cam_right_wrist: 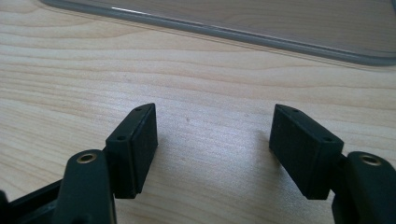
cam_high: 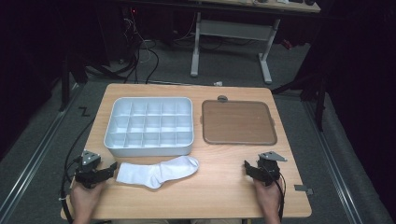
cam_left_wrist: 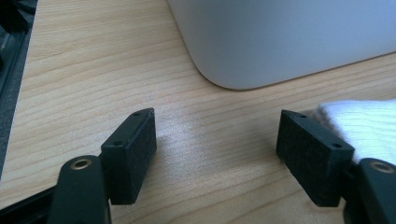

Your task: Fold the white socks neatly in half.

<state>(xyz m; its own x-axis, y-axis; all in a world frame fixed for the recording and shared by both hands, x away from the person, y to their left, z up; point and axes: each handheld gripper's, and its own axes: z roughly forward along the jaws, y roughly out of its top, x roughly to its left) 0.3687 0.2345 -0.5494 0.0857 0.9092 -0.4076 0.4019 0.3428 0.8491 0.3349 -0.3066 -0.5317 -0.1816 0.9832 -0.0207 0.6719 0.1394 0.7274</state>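
At lower centre of the high view, a white cotton sock point(cam_high: 158, 171) lies flat on the wooden table point(cam_high: 224, 186), long axis running left-right, just below the white plastic compartment tray point(cam_high: 149, 125). L gripper point(cam_high: 111, 170) sits just beside its cuff end, jaws spread, nothing btwn them. R gripper point(cam_high: 246, 167), also spread & empty, is well apart, so L is nearer.

Light wooden table point(cam_high: 219, 196), grey carpeted floor point(cam_high: 233, 70), white-legged desk point(cam_high: 264, 56) beyond, tangled black cables point(cam_high: 140, 56), dark surrounding room, metal floor rails point(cam_high: 37, 154).
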